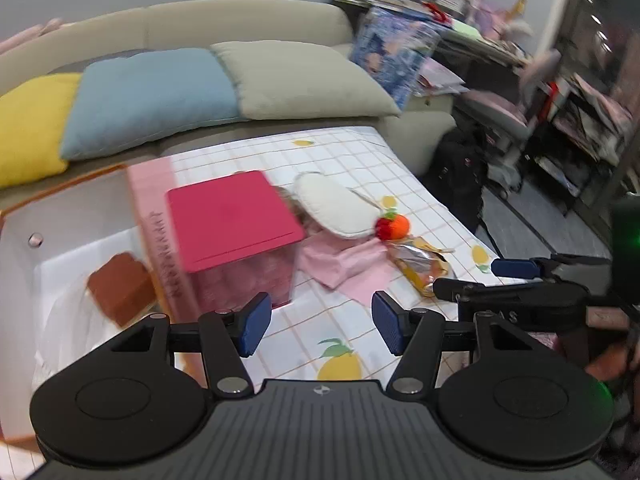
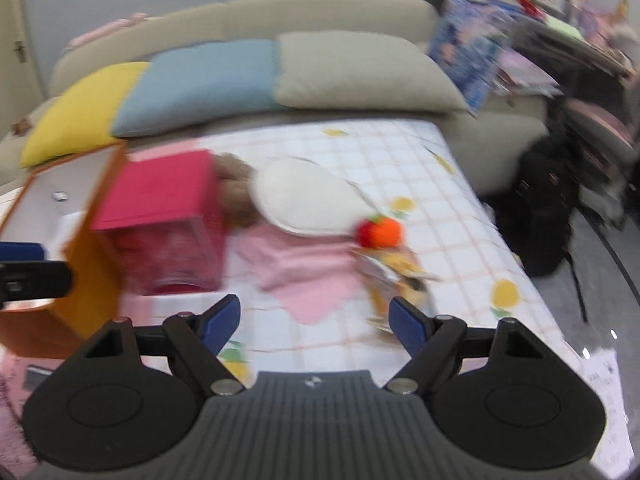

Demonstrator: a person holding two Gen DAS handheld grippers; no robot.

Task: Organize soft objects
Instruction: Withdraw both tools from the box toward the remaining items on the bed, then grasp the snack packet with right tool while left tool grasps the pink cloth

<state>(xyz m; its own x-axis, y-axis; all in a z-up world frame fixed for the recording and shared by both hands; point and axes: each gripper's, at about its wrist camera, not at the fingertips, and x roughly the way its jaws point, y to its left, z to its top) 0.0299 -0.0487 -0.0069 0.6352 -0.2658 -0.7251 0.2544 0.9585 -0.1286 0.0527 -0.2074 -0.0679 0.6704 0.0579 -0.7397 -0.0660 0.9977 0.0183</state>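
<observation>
On the checked tablecloth (image 1: 340, 160) lie a white oval cushion (image 1: 336, 206), a pink cloth (image 1: 344, 264), a small red and orange plush fruit (image 1: 394, 226) and a crinkled foil snack bag (image 1: 420, 266). A brown plush toy (image 2: 234, 188) peeks out behind the pink-lidded clear box (image 1: 232, 220). My left gripper (image 1: 318, 326) hovers open over the cloth, near the box's front corner, with nothing between its fingers. My right gripper (image 2: 314, 322) is open too, just short of the pink cloth (image 2: 304, 268) and the cushion (image 2: 304, 200). The right gripper's blue fingertips (image 1: 514, 268) show at the right of the left wrist view.
An open orange box with a white inside (image 1: 72, 248) holds a brown item (image 1: 120, 288) at the left. Behind the table is a beige sofa (image 1: 240, 20) with yellow (image 1: 28, 128), blue (image 1: 148, 96) and grey (image 1: 296, 80) pillows. Cluttered shelves (image 1: 580, 112) and a black bag (image 1: 456, 168) stand to the right.
</observation>
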